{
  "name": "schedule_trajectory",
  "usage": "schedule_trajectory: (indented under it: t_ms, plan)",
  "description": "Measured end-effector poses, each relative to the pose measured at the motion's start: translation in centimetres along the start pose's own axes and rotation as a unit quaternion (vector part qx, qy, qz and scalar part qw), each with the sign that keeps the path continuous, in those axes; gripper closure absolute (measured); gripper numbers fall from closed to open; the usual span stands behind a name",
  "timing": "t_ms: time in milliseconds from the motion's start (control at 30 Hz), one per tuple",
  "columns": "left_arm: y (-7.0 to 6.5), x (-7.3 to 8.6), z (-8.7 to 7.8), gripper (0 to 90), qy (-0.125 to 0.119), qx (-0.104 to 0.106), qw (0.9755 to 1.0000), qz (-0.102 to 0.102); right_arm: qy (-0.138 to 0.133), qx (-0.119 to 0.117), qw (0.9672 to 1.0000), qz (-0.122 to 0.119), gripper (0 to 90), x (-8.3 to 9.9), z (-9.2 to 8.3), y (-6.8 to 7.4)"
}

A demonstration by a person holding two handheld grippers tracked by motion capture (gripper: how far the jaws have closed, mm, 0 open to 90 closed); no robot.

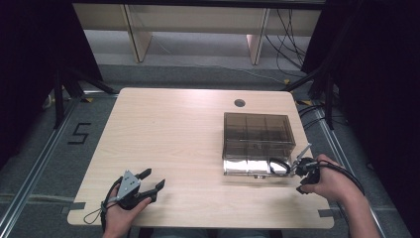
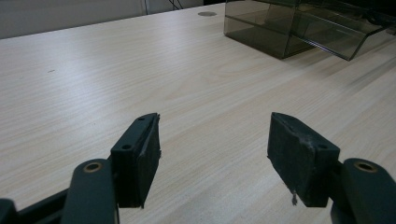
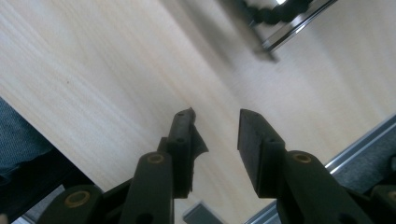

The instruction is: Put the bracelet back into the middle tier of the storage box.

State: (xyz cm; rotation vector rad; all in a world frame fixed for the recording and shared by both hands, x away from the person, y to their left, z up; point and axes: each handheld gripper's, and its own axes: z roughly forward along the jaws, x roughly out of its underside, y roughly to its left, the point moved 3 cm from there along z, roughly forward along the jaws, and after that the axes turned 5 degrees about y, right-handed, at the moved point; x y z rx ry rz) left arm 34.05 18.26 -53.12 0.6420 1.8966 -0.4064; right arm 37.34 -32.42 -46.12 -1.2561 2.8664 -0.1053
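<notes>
From above, I see the smoky clear box on the table's right half, my right gripper at its near right corner. My left gripper hangs over bare wood, jaws wide apart. My right gripper's jaws stand slightly apart, empty; I'd judge a slow, square approach best.

A lab: wooden table between black curtains, floor cables.
</notes>
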Motion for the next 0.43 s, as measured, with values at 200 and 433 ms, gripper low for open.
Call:
schedule_trajectory:
  t_ms: [200,433]
  plan:
    - [0.0,0.0,0.0,34.0,0.0,0.0,1.0,0.0,0.003,-0.008,0.9999,-0.009,65.8,1.0,1.6,0.5]
    - [0.0,0.0,0.0,34.0,0.002,0.0,1.0,0.002,0.007,-0.021,0.9997,-0.007,63.6,1.8,2.8,1.4]
